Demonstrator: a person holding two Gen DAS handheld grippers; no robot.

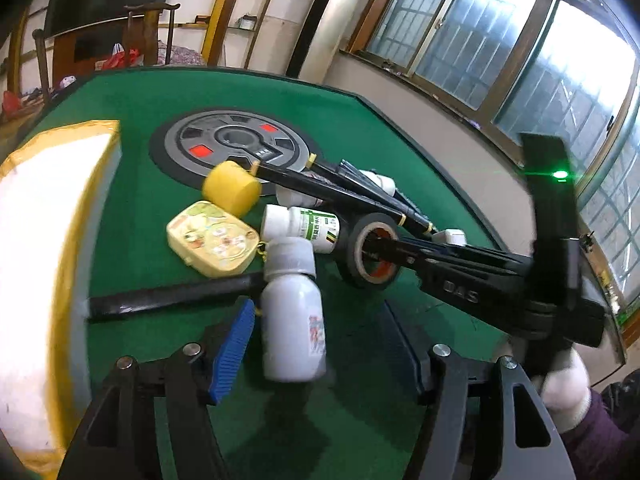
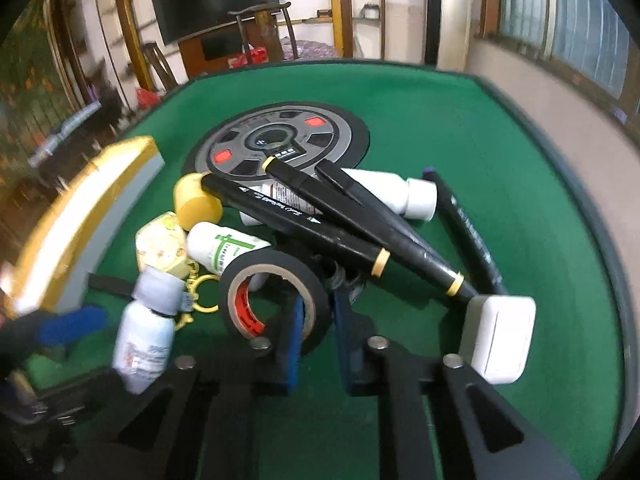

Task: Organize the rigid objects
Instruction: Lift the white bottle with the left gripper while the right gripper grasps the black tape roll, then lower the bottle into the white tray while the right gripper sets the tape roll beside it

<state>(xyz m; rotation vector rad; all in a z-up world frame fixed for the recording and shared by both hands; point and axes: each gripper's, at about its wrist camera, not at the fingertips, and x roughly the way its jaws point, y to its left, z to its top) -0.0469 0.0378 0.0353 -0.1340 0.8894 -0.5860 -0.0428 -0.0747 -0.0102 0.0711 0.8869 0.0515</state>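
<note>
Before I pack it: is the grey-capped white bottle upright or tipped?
Tipped: the white bottle lies on its side on the green table.

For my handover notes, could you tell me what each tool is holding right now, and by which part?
The right tool is shut on the black tape roll, pinching its ring wall. The left tool stands open around the white bottle, gripping nothing.

Bare green counter (image 2: 500,128) at right and top of the right-wrist frame, crossed markers (image 2: 360,216) and bottles (image 2: 224,248) crowding centre, box (image 2: 80,216) seemingly blocking left
</note>
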